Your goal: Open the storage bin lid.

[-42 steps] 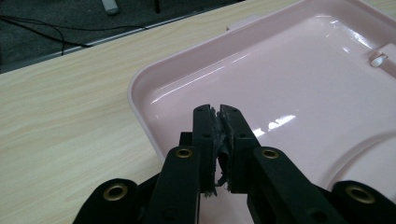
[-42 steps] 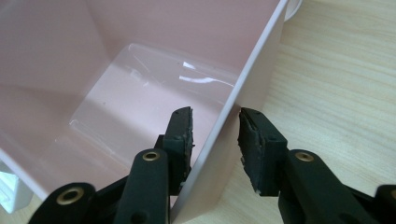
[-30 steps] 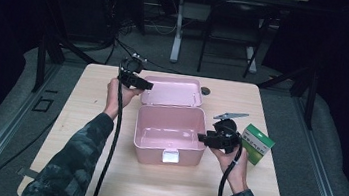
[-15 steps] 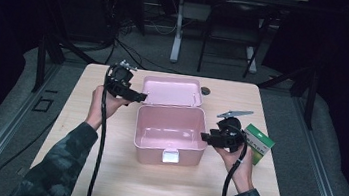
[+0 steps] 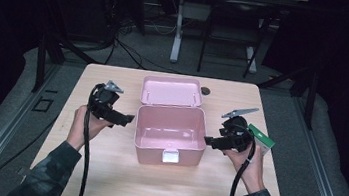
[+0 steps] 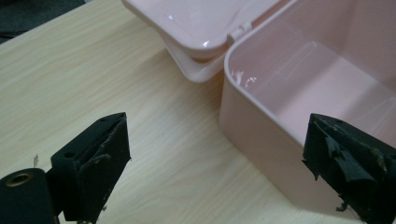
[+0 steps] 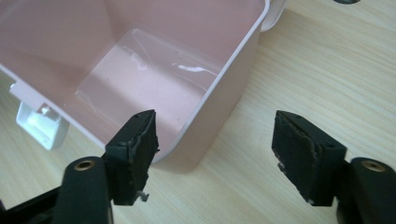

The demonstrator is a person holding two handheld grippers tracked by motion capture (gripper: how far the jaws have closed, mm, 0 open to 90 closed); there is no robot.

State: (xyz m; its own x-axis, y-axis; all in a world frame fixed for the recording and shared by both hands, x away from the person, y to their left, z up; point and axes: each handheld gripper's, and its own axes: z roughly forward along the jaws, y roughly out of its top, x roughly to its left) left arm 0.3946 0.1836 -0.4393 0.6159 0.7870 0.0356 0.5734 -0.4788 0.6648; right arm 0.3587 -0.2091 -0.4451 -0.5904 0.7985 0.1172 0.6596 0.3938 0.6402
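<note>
The wooden table (image 5: 102, 180) was pale, its grain running in long soft waves. At its middle sat the pink box (image 5: 170, 133), a smooth, glossy plastic tub with rounded corners, open and bare inside, its lid (image 5: 170, 91) thrown back flat behind it and a small pale latch (image 5: 170, 156) hanging on the near wall. From above, a green carton (image 5: 260, 139) lay just beyond the right hand, and a small dark round thing (image 5: 206, 90) sat near the far edge. The left gripper (image 5: 127, 119) hung just beside the box's left wall, the right gripper (image 5: 207, 141) just beside its right wall, neither touching it. Close up, each pair of jaws stood wide apart, holding nothing; the black pads (image 7: 137, 149) looked ragged and chipped, and light glinted off the box's floor.
</note>
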